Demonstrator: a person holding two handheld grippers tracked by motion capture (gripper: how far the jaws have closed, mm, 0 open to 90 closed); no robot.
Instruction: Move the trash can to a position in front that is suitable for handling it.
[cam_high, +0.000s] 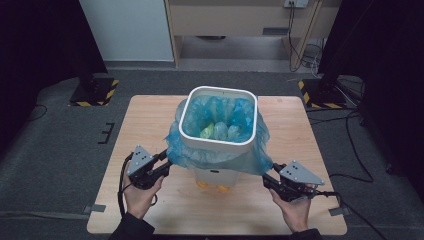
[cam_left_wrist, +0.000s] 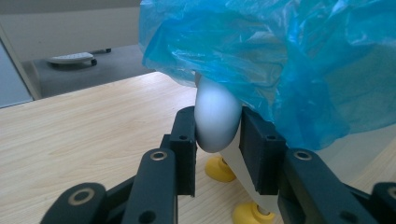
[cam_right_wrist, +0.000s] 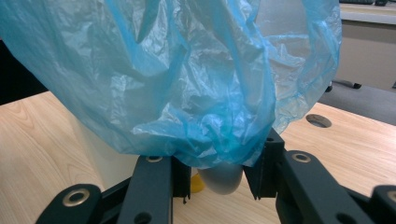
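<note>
Sitting mid-frame in the high view: white bin (cam_high: 218, 131) on the wooden bench (cam_high: 150, 120), lined with a blue bag (cam_high: 220, 155) that spills over the rim and droops down the sides. Got some crumpled stuff (cam_high: 220, 131) down inside, pale green and bluish, hard to say exactly what. Standing on little yellow feet (cam_left_wrist: 219, 169), seen low in the left gripper view. Left hand-held gripper (cam_high: 162, 162) at lower left of the high view, clamped on a rounded white side nub (cam_left_wrist: 215, 116) of the bin, which sticks out just under the bag's edge; jaws snug on either side of it in the left gripper view, pads touching. Right hand-held gripper (cam_high: 270, 176) at lower right, mirror position, closed around the matching white nub (cam_right_wrist: 223, 178) on the other side; blue plastic hanging down over the jaw tips there, so probably pinching a bit of bag too, can't be sure from that angle. Both hands coming in from the bottom edge, one on each side of the bin. Dark floor all around the bench, cables trailing off to the upper right.
</note>
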